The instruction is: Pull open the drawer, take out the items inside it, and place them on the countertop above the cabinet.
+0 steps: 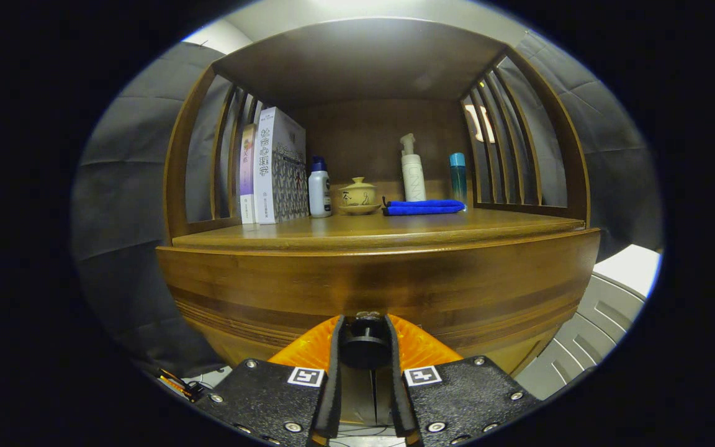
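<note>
Tool (364, 329) narrowed around the dark knob (364, 343) on the drawer (370, 285) front; both fingers look pressed against it. Drawer contents hidden. On the counter (395, 226) at the back: books (274, 166), white bottle (319, 187), lidded bowl (357, 195), blue cloth (423, 207), pump bottle (413, 169), teal bottle (458, 175).

Two books (270, 167) upright at the bench's left. Three bottles: white with blue cap (319, 188), white pump (413, 169), teal (457, 176). One lidded pot (357, 192) on one saucer (357, 210). One folded blue cloth (423, 207). One drawer (376, 285) with one knob (365, 343), pinched between the two fingers (332, 379).
</note>
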